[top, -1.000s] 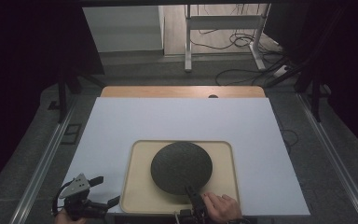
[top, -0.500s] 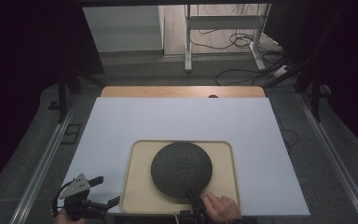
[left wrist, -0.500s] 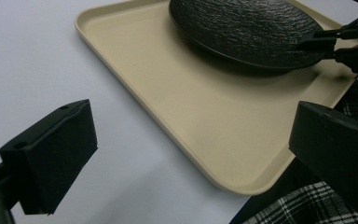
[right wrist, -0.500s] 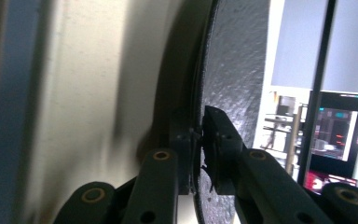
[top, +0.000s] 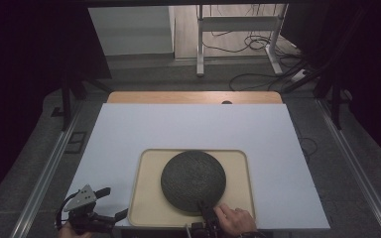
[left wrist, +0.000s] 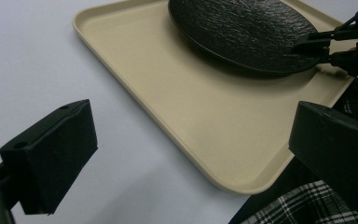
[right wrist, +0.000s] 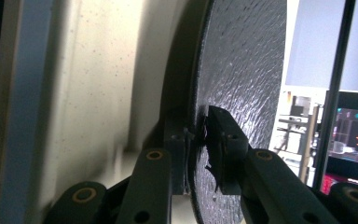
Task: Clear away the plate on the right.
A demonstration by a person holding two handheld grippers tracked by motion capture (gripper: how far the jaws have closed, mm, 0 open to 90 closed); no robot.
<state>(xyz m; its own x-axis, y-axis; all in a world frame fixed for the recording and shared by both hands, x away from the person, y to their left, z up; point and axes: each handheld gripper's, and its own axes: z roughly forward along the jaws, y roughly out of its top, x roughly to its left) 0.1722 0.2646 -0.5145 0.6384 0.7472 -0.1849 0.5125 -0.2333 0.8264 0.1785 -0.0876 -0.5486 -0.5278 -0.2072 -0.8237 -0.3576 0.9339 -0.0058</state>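
A round black textured plate lies on a beige tray at the near middle of the white board. My right gripper is shut on the plate's near rim, one jaw above and one below it. In the right gripper view the gripper pinches the plate edge-on, with the tray behind. That near rim looks slightly raised off the tray. My left gripper stands open just off the tray's near left corner, holding nothing. The left gripper view shows the tray, the plate and the right gripper.
The white board covers a wooden table. Metal rails run along both sides. A desk frame and cables are on the floor beyond. A plaid sleeve sits at the tray's near edge.
Almost nothing has moved. The plate looks very slightly shifted in the right gripper's hold; both hands stay where they were.
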